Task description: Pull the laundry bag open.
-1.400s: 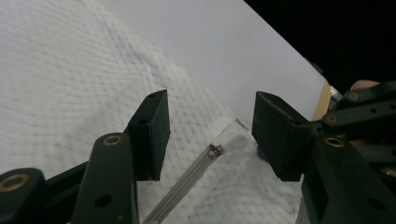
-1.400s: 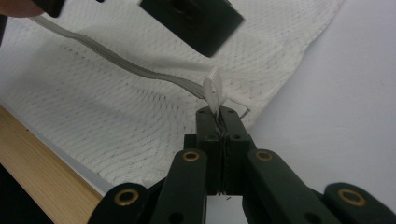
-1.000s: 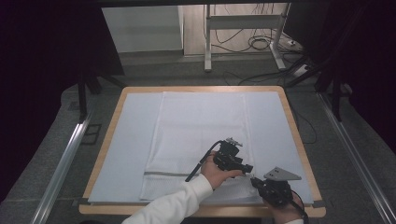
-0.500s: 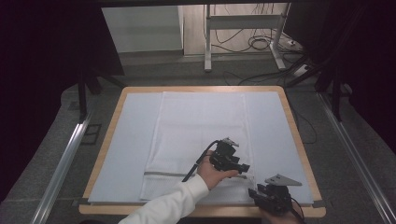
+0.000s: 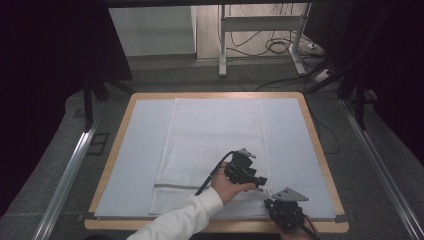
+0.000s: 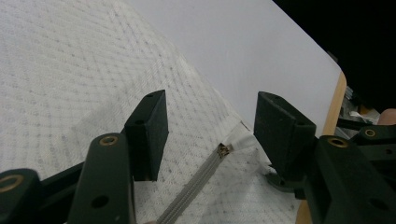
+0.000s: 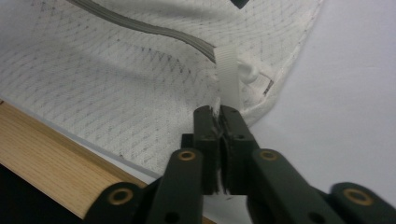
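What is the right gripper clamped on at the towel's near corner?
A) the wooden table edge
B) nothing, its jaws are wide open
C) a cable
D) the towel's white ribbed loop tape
D: in the right gripper view the right gripper has its jaws together on the white loop tape that runs up to the corner of the towel.

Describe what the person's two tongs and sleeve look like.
Both tongs are black. The left tongs have two blocky jaws on flat, brass-riveted links, and a black cable loops off the body. The right tongs carry a grey three-cornered plate on top, and their links bear the same brass rivets. The left arm wears a white sleeve.
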Demonstrator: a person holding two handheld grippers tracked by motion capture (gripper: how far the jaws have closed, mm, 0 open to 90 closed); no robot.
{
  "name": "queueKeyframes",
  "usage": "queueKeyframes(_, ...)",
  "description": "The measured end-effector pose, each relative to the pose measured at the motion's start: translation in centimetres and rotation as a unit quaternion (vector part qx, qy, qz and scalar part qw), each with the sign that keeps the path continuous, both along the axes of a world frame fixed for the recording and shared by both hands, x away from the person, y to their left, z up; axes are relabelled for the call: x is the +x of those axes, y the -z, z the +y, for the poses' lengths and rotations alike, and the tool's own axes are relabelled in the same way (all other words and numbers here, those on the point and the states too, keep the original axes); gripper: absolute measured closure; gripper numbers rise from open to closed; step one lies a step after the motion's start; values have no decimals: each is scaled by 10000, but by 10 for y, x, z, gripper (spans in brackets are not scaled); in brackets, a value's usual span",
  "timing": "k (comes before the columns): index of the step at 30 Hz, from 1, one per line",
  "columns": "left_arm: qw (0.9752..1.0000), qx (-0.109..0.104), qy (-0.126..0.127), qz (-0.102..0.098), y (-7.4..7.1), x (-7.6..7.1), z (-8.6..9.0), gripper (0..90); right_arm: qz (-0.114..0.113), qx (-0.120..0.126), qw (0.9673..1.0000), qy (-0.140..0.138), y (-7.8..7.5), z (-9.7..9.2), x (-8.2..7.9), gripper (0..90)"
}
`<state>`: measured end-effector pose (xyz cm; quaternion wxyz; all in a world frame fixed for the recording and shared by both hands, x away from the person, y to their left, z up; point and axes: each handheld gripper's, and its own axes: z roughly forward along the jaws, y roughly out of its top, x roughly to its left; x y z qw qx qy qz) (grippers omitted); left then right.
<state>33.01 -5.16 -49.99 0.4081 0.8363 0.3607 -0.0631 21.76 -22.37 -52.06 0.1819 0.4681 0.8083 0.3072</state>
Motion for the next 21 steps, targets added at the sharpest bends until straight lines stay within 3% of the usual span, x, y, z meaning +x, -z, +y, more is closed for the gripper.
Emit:
queueKeyframes(5,10000,31,12,7,1,-1,-1,465,65,314,9995,-44,-3,-7,4,883)
queueKeyframes(11,9999,99,83,65,2,0,-3,502,-156,252,9995,-141,-11,-7,0,883)
queueKeyframes(15,9994,18,108,333,2,2,-10,501,-243,148,9994,-213,-12,-4,-1,883)
queueKeyframes(21,9988,141,163,443,5,0,-19,488,-311,92,9991,-264,-12,-3,-2,883)
